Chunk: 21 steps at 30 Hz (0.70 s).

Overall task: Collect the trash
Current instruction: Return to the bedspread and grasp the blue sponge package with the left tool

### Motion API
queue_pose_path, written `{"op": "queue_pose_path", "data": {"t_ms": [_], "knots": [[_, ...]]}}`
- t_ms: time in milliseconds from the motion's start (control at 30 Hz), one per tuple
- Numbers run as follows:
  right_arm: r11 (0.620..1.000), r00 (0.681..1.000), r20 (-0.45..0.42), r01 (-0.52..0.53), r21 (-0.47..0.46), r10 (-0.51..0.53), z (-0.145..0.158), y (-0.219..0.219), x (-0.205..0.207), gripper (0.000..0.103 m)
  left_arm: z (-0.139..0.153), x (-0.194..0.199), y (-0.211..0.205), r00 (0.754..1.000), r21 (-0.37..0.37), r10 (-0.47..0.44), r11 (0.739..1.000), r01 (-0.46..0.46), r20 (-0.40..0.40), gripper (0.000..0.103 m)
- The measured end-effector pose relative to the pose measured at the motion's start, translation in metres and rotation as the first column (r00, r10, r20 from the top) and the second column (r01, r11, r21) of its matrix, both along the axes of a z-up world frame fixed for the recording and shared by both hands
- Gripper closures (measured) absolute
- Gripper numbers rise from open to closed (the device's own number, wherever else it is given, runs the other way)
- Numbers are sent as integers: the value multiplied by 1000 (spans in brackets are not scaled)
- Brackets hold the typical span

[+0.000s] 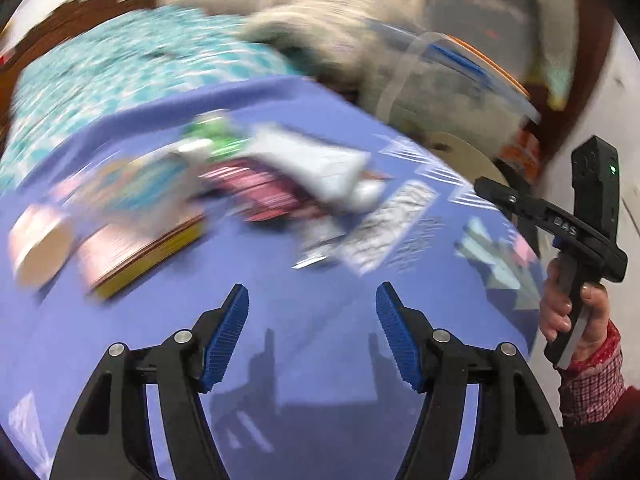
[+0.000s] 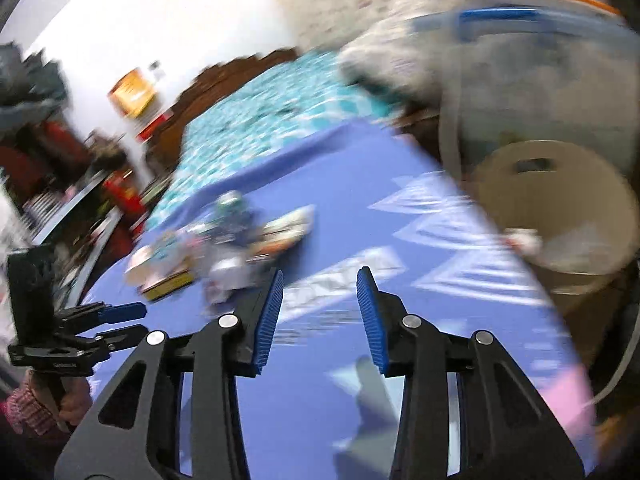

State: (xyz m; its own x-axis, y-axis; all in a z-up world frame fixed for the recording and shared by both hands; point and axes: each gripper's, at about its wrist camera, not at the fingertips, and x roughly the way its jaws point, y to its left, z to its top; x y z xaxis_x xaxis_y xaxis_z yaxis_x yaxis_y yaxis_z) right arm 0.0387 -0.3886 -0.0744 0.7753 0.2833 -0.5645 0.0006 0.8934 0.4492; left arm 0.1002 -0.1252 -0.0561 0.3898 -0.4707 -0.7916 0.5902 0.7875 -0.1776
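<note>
A blurred heap of trash lies on the blue cloth (image 1: 280, 320): a paper cup (image 1: 38, 248) on its side, a yellow-edged box (image 1: 140, 248), a pink wrapper (image 1: 264, 196), a white wrapper (image 1: 316, 164) and something green (image 1: 212, 132). My left gripper (image 1: 313, 292) is open and empty, short of the heap. In the right wrist view the same heap (image 2: 224, 240) lies ahead to the left. My right gripper (image 2: 321, 276) is open over bare cloth with nothing between its fingers. A beige bin (image 2: 560, 208) stands at the right beyond the table edge.
A teal patterned cover (image 1: 120, 68) lies behind the table. A clear plastic container with a blue and orange rim (image 2: 540, 40) stands behind the bin. A hand in a red checked sleeve (image 1: 560, 308) holds the other gripper at the right. Shelves with clutter (image 2: 60, 180) fill the left.
</note>
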Motion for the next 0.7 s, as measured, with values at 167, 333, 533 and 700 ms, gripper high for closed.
{"op": "queue_pose_path", "data": {"t_ms": [167, 333, 533, 700], "knots": [[963, 965, -42, -257, 76, 261, 17, 113, 87, 62, 2, 4, 93, 986, -64, 167, 984, -168, -19, 40], [943, 927, -179, -320, 91, 331, 14, 189, 192, 62, 5, 2, 164, 958, -131, 284, 949, -287, -37, 41], [899, 856, -281, -395, 189, 435, -8, 222, 203, 62, 10, 4, 220, 931, -158, 363, 918, -364, -36, 40], [753, 725, -207, -616, 231, 657, -8, 269, 111, 62, 9, 13, 227, 940, -206, 336, 918, -340, -53, 40]]}}
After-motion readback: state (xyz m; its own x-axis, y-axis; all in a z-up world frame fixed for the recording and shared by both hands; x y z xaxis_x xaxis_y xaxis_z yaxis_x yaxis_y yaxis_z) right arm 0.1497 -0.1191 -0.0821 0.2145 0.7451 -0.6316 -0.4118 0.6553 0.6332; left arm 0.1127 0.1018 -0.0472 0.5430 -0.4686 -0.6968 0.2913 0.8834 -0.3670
